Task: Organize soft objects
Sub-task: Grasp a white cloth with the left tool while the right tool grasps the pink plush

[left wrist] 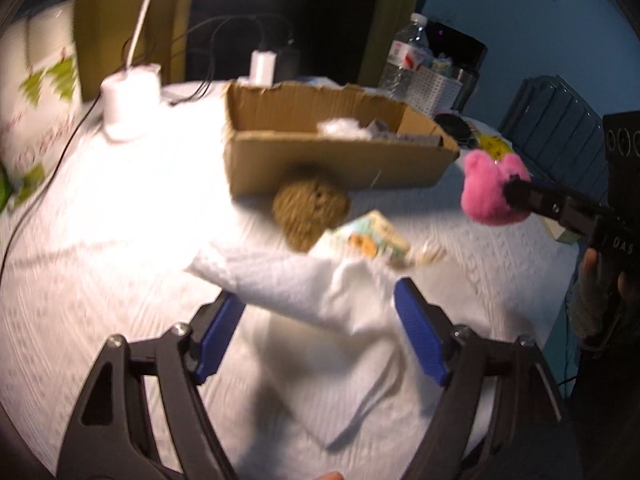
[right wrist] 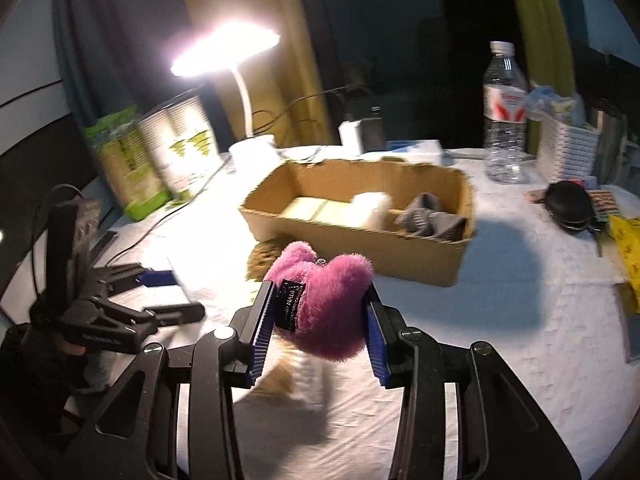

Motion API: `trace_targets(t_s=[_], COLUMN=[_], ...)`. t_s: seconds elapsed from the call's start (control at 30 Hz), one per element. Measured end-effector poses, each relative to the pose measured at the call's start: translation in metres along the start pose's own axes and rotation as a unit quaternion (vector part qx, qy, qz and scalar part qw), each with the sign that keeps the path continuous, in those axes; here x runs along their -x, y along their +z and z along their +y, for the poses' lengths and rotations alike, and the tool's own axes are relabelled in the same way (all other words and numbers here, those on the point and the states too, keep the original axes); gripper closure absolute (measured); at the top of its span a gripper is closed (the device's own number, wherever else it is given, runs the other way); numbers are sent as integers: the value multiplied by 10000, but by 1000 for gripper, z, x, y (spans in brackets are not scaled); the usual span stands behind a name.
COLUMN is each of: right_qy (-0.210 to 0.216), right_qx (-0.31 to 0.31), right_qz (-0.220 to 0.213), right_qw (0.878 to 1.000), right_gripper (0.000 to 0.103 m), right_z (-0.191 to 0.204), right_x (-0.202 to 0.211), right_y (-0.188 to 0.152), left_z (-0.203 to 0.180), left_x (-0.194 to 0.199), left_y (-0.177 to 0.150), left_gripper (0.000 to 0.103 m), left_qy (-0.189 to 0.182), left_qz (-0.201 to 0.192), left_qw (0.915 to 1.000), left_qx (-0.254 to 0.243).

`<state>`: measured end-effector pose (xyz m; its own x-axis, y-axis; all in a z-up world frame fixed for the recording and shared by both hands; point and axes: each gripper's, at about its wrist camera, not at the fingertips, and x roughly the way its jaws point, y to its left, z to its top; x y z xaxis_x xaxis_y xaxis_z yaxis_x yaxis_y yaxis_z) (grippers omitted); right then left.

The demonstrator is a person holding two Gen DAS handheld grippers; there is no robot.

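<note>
Your right gripper pinches the light, squashy pink plush across its middle, near the box, while your left gripper hangs spread above the white cloth.

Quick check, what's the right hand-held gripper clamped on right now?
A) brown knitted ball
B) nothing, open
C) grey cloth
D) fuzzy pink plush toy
D: in the right wrist view the right hand-held gripper has its blue pads pressed on both sides of the fuzzy pink plush toy, held above the table in front of the cardboard box.
</note>
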<state>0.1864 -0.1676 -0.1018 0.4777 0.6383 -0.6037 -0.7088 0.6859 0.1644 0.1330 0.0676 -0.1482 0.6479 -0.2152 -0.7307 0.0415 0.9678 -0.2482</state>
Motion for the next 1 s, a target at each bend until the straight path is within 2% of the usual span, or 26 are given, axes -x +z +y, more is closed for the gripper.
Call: trace_targets(t_s=[0.1, 0.2, 0.27, 0.33, 0.37, 0.4, 0.53, 0.63, 0.73, 0.77, 0.8, 0.9, 0.97, 1.0], right_qy=[337, 282, 244, 189, 150, 100, -85, -252, -385, -415, -434, -461, -449, -446], right_qx=[48, 166, 148, 118, 97, 70, -53, -182, -323, -366, -402, -475, -482, -477], right_qz=[162, 380, 423, 405, 384, 354, 235, 145, 70, 43, 17, -54, -97, -114], right_qw=[9993, 9987, 9987, 9989, 9991, 9993, 9997, 9994, 9987, 9985, 9982, 9978, 9978, 9978], right_gripper=[60, 60, 60, 60, 60, 60, 60, 60, 60, 59, 59, 59, 59, 59], right_z=[16, 30, 32, 31, 29, 27, 14, 1, -13, -18, -21, -29, -32, -32], right_x=[-9, -24, -26, -25, -23, -21, -10, 1, 10, 14, 16, 21, 23, 24], right_y=[-5, -13, -15, -14, -14, -13, -12, -14, -17, -18, -19, -19, -18, -17], left_z=[7, 10, 1, -16, -23, -31, -52, -70, -80, -81, -81, -76, -73, -73], left_x=[4, 8, 18, 26, 26, 23, -4, -26, -31, -31, -32, -29, -25, -22], left_y=[-15, -21, -21, -19, -15, -12, -6, -8, -13, -13, -12, -8, -7, -6], left_gripper=[25, 25, 24, 17, 8, 5, 5, 5, 7, 22, 42, 72, 83, 84], left_qy=[-8, -51, -150, -264, -321, -392, -542, -362, -265, -296, -303, -274, -221, -205], left_qz=[1, -57, -296, -503, -532, -540, -290, -31, 15, 24, 80, 63, 13, -13], left_qw=[9999, 9999, 9994, 9977, 9968, 9959, 9943, 9918, 9892, 9891, 9894, 9912, 9920, 9923], left_qx=[100, 149, -34, -376, -496, -616, -866, -1224, -1444, -1443, -1415, -1294, -1242, -1225])
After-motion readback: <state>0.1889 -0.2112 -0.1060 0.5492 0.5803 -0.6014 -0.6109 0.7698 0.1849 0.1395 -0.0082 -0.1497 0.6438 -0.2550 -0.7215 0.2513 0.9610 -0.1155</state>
